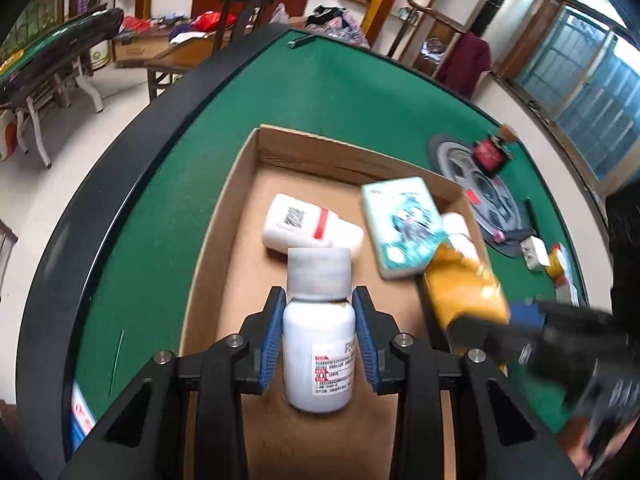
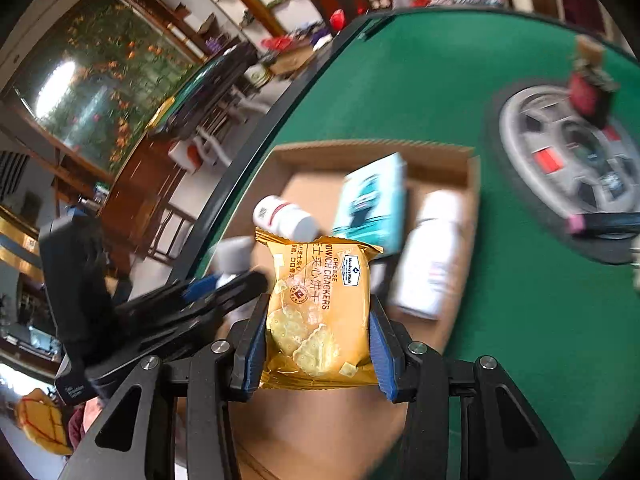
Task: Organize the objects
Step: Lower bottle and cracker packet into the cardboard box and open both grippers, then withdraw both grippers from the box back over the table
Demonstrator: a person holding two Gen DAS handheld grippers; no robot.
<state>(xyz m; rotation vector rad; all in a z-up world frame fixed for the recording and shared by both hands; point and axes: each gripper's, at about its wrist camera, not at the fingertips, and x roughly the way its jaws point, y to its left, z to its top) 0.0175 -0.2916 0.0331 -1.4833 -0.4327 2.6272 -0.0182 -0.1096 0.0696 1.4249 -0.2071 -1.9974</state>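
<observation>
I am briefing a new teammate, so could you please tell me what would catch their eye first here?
The left gripper holds a white bottle over the cardboard box. The right gripper clamps a yellow cracker packet above that box, where a teal carton and two more white bottles already lie.
</observation>
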